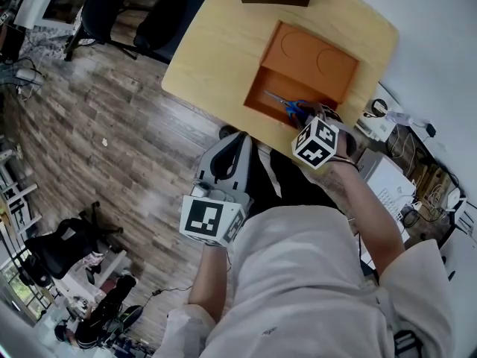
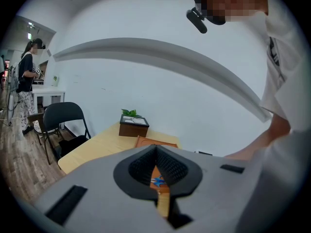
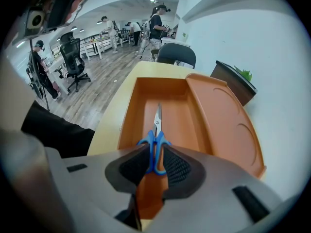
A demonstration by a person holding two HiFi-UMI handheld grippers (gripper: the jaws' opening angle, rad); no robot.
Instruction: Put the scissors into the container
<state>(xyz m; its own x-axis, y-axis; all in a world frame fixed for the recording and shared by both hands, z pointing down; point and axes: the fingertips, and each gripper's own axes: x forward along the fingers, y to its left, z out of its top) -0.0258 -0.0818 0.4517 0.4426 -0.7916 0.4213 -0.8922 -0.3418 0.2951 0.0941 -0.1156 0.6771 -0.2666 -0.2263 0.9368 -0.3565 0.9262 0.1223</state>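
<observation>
Blue-looped scissors (image 3: 156, 136), prob. clamped, ribbed R gripper (image 3: 154, 160)

Reaching forward with the right arm (image 1: 370, 213), bare forearm stretched out behind the right gripper (image 3: 155, 160). Pinching the blue handles of the scissors (image 3: 157, 123) between its jaws, blades pointing straight ahead of the pads. Holding the left gripper (image 2: 156, 165) back beside the torso on a bent left arm (image 1: 209, 274), jaws meeting at the tips, gripping nothing.
</observation>
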